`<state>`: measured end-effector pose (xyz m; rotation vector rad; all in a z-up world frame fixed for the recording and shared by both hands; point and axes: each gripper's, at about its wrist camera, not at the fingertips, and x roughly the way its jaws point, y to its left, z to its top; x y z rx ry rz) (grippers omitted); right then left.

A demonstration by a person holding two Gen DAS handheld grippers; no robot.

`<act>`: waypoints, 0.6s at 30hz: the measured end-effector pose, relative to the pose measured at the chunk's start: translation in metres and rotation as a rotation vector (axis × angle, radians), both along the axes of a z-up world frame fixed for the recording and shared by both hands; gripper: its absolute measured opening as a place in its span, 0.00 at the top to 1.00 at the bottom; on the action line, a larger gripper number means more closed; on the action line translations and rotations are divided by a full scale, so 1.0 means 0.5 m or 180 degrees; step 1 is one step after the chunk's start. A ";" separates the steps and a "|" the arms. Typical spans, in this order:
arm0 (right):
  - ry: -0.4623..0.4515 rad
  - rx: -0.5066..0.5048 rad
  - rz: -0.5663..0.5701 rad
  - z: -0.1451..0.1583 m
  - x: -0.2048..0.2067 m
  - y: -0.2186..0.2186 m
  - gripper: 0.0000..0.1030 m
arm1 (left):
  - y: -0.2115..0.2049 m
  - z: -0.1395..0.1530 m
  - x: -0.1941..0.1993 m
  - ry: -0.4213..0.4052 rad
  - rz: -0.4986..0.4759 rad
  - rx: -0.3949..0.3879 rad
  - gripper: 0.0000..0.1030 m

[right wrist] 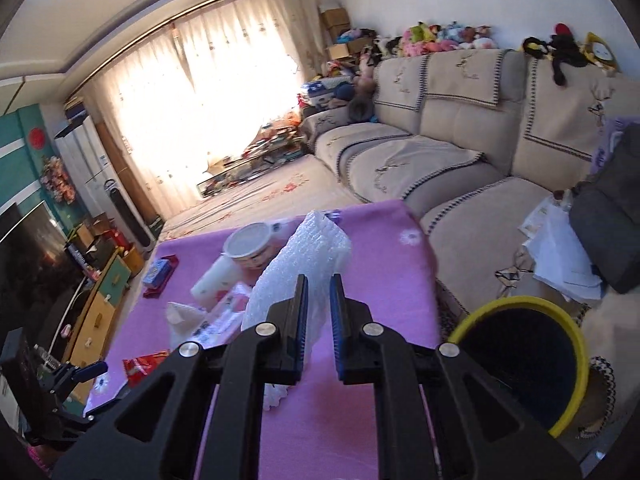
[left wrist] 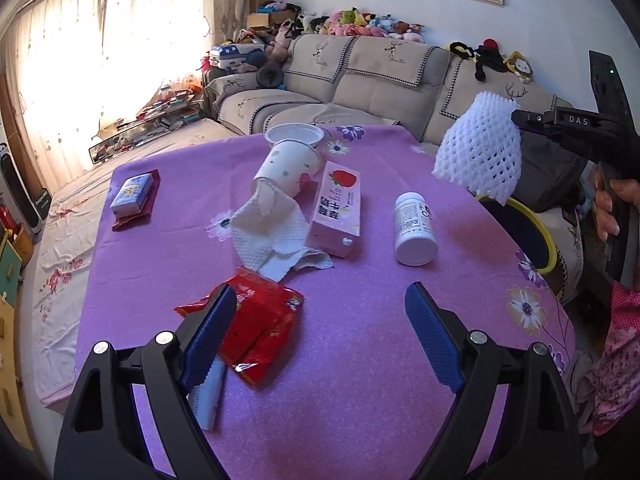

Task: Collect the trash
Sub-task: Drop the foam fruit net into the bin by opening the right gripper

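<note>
My right gripper [right wrist: 319, 286] is shut on a white foam fruit net [right wrist: 304, 256], lifted above the purple table [right wrist: 380, 272]; the left wrist view shows that foam net [left wrist: 478, 150] hanging near the yellow-rimmed black bin [left wrist: 532, 236]. The bin [right wrist: 520, 360] stands beside the table's right edge. My left gripper [left wrist: 320, 304] is open, low over the table, its left finger over a red snack wrapper [left wrist: 260, 328]. Further ahead lie a crumpled paper towel [left wrist: 268, 236], a tipped paper cup [left wrist: 286, 166], a pink milk carton [left wrist: 338, 210] and a white bottle [left wrist: 414, 228].
A blue card box on a red packet [left wrist: 134, 196] lies at the table's far left, and a white lid [left wrist: 294, 134] at its far edge. A beige sofa [left wrist: 360, 84] runs behind the table. A hand and a floral sleeve [left wrist: 616, 332] are at the right.
</note>
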<state>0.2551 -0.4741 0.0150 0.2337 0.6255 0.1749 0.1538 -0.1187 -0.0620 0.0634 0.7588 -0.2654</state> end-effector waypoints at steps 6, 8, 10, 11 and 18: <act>0.0294 -0.0190 -0.0686 -0.096 0.008 -0.182 0.90 | -0.086 -0.020 0.021 0.0085 -0.0282 0.0050 0.17; 0.0439 -0.0238 -0.0830 -0.140 0.015 -0.224 0.90 | -0.120 -0.028 0.030 0.0119 -0.0369 0.0081 0.17; 0.0537 -0.0276 -0.0948 -0.181 0.021 -0.251 0.90 | -0.150 -0.036 0.040 0.0167 -0.0451 0.0099 0.17; 0.0572 -0.0282 -0.0992 -0.197 0.019 -0.258 0.90 | -0.168 -0.041 0.046 0.0193 -0.0503 0.0114 0.17; 0.0736 -0.0296 -0.1145 -0.263 0.033 -0.311 0.90 | -0.274 -0.067 0.076 0.0291 -0.0714 0.0251 0.17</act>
